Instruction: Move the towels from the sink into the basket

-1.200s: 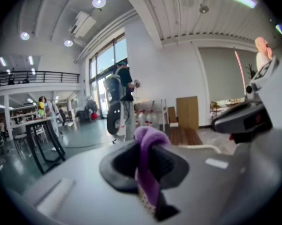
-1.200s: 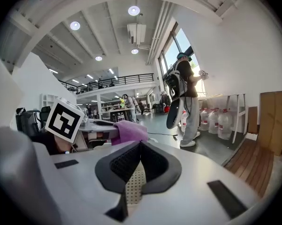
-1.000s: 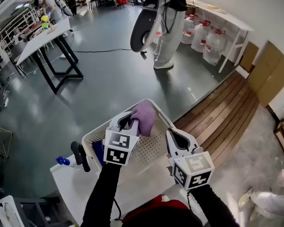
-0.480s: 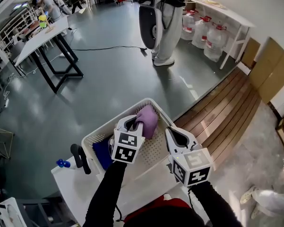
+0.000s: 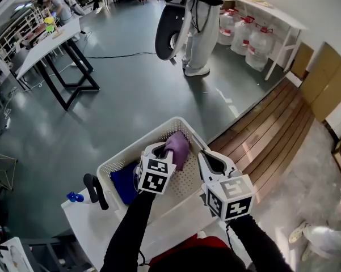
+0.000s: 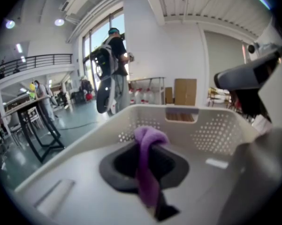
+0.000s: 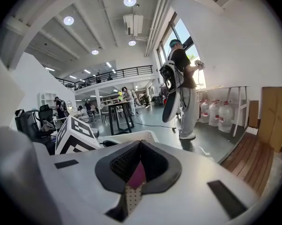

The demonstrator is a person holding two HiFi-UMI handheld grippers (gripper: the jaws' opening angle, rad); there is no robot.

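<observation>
At the far left of the head view a dark-legged table [image 5: 48, 44] stands on the grey floor, well apart from everything else. Nearer, on the left end of the white worktop [image 5: 96, 231], there is a blue bottle top [image 5: 74, 196] and just beside it a black curved piece [image 5: 95, 189].

To the right of these stands the white basket [image 5: 136, 144] with perforated walls. In its left part lies a blue towel [image 5: 125, 183]. The left tongs [image 5: 160, 151] are over the inside of the basket and are pinching a purple towel [image 5: 177, 147]. In the left gripper view the cloth sits pressed between the pads and hangs down from them in a fold, with the far wall of the basket behind it (I cannot tell if the towel touches the bottom).

The right tongs [image 5: 203, 155] are just beside the towel, at the right side of the basket. They are pressed together at the tips and hold nothing. Through the loop behind the tips the right gripper view shows only a bit of purple cloth and of the perforated wall.

Further back a person [image 5: 201, 38] stands with an oval board [image 5: 170, 30]. To the right are water jugs [image 5: 255, 44] under a white shelf, and then a strip of wooden floor [image 5: 272, 135].
</observation>
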